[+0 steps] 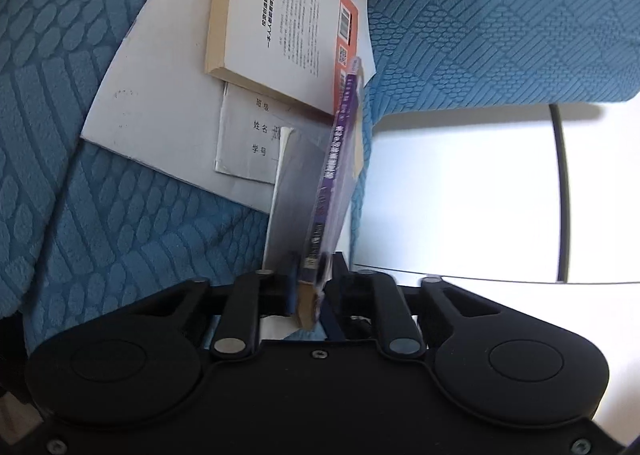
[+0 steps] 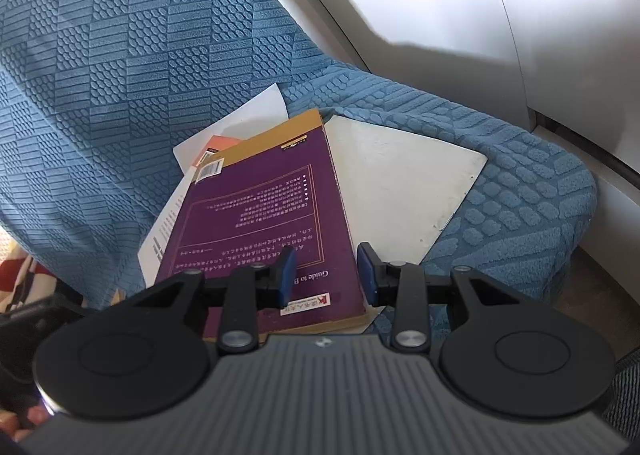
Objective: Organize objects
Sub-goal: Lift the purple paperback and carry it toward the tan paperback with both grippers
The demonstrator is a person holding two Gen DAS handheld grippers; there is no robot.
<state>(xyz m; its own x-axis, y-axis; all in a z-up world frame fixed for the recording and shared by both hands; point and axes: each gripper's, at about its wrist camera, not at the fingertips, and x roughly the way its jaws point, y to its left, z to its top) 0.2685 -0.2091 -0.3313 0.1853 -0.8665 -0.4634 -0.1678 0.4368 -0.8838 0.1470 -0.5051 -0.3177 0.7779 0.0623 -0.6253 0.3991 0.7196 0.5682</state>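
Observation:
A purple book [image 1: 336,159] with a tan edge is seen edge-on, its near end clamped between the pads of my left gripper [image 1: 310,287], which is shut on it. The same purple book [image 2: 256,215] lies back cover up on a pile in the right wrist view. My right gripper [image 2: 326,275] hovers open over its near edge, the blue pads apart and not pressing on it. Under it lie a white book with an orange strip [image 1: 280,27], a printed paper form [image 1: 248,135] and a large white sheet [image 2: 400,183].
The pile rests on a seat draped in a blue textured cover [image 2: 120,55]. White panels [image 2: 520,15] rise behind the seat. A bright white surface with a black cable [image 1: 560,195] lies beyond the seat's edge. Red and white fabric [image 2: 16,275] shows at far left.

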